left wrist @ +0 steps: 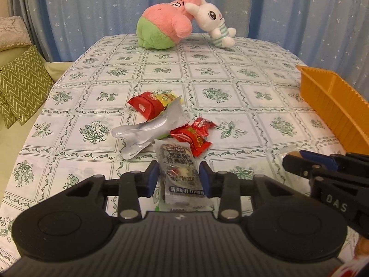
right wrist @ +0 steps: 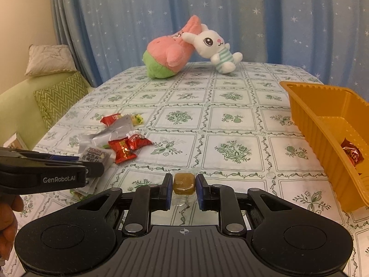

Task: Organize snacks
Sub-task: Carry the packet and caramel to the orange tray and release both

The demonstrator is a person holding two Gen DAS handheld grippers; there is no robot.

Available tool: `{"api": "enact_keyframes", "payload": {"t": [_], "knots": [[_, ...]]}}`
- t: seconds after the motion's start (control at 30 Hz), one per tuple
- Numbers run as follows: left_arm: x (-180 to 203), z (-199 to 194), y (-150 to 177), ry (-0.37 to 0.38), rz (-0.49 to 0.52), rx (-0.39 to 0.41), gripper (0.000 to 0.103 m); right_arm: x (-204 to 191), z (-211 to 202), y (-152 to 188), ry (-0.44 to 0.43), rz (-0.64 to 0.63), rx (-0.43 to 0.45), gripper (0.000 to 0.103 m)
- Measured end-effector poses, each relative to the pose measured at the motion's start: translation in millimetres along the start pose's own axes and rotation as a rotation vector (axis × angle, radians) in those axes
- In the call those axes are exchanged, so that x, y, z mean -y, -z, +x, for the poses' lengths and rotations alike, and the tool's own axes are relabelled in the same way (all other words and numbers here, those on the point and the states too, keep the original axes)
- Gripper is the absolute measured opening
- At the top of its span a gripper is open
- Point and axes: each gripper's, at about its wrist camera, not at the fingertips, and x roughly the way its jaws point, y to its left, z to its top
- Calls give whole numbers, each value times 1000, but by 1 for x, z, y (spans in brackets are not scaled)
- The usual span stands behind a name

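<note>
Left wrist view: the left gripper [left wrist: 179, 178] brackets a grey snack packet [left wrist: 179, 168] at the near edge of the snack pile [left wrist: 166, 120], jaws seemingly touching its sides; light, crinkly and slippery, so pinch mid-body. Right wrist view: the right gripper [right wrist: 184, 188] is closed to a narrow gap on a small brown clear-wrapped candy [right wrist: 183, 182], light and firm-looking, left of the orange tray [right wrist: 306, 120].

I was working in a home, a living room by the look of it. The table [right wrist: 230, 120] wore a cloth printed with green flowers in squares. At its far edge a pink and green plush star [right wrist: 170, 53] leaned against a white plush rabbit [right wrist: 214, 46]. Behind the table hung blue curtains [right wrist: 253, 11] dotted with white stars. To its left stood a pale green sofa [right wrist: 20, 101] with a zigzag cushion [right wrist: 60, 94].
</note>
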Motion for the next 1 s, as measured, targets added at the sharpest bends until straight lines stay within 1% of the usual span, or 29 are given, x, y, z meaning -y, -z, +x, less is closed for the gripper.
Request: {"api": "enact_keyframes", "payload": {"t": [0.07, 0.1, 0.13, 0.23, 0.3, 0.37, 0.4, 0.43, 0.47, 0.53, 0.57, 0.73, 0.83, 0.93, 0.97, 1.0], "knots": [[2, -8, 0, 26, -4, 20, 30, 0, -1, 0, -1, 2, 2, 22], [3, -11, 0, 37, -2, 29, 22, 0, -1, -1, -1, 0, 3, 22], [5, -15, 0, 60, 6, 40, 8, 0, -2, -1, 0, 0, 4, 22], [14, -16, 4, 85, 39, 26, 8, 2, -2, -2, 6, 7, -1, 22], [18, -12, 9, 80, 57, 10, 8, 5, -1, -2, 11, 15, -5, 22], [21, -9, 12, 85, 60, -3, 9, 7, -1, -2, 16, 23, -7, 22], [21, -8, 12, 89, 53, 2, 11, 8, -1, -2, 18, 27, -8, 22], [23, -8, 12, 94, 49, 0, 20, 9, -1, -3, 20, 28, -8, 22], [23, -6, 12, 99, 41, -5, 36, 10, -1, -3, 21, 30, -7, 22], [24, -3, 12, 108, 17, -5, 52, 11, -2, -4, 25, 30, -3, 22], [24, 0, 12, 111, 8, -12, 57, 12, -2, -4, 28, 31, -2, 22], [25, 14, 9, 123, -30, -32, 58, 21, -3, -5, 50, 50, -3, 22], [28, 18, 8, 145, -24, -27, 58, 27, -3, -6, 63, 63, -4, 22], [38, 19, 9, 161, 27, -33, 54, 30, -4, -6, 67, 70, -4, 22], [41, 18, 10, 162, 46, -34, 47, 31, -5, -6, 68, 71, -4, 22], [44, 18, 11, 163, 71, -38, 44, 32, -5, -6, 67, 71, -6, 22]]}}
